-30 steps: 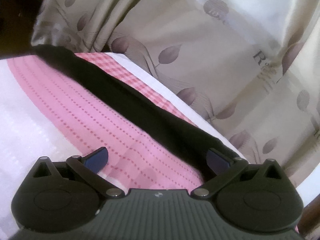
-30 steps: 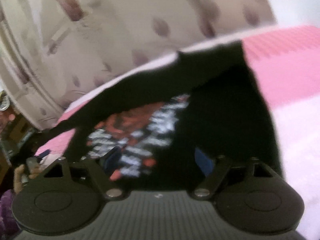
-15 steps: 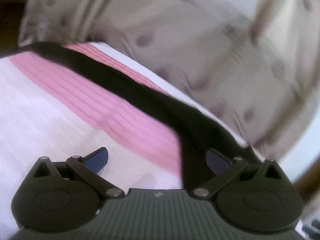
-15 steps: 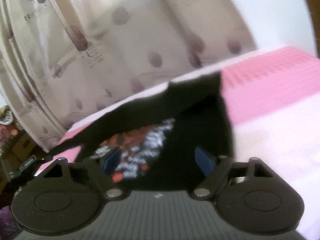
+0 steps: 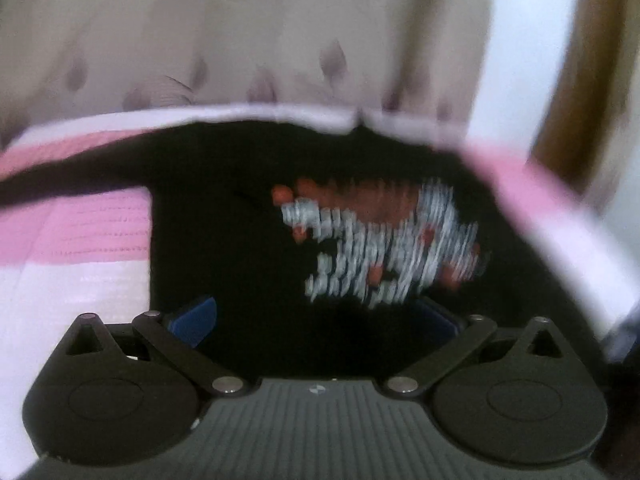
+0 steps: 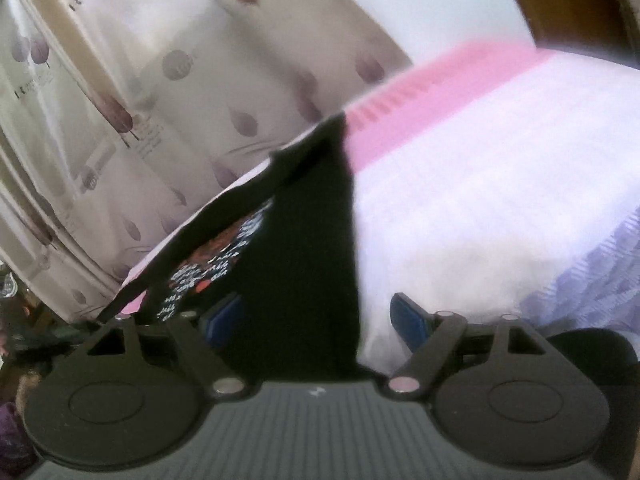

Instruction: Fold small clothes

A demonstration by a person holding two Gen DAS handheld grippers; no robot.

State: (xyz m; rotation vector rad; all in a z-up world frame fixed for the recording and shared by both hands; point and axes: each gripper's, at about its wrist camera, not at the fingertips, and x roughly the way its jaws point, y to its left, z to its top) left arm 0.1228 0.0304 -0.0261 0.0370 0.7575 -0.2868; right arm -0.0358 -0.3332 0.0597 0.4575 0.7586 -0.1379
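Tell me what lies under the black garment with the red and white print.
The black garment lies on a pink and white bedspread, which shows around its edges. Whatever is directly beneath the cloth is covered. A patterned curtain hangs behind the bed.

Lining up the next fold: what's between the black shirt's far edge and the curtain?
In the left wrist view, only a pale strip of the bedcover separates the shirt from the curtain; nothing else shows on it, though the frame is blurred.

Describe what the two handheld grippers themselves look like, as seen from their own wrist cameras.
Both look alike. The left gripper and the right gripper each have a dark grey ribbed body with a small pale mark, two round black housings, black link arms on silver pivot pins, and blue pads on the fingers. No cables, sleeves or hands show.
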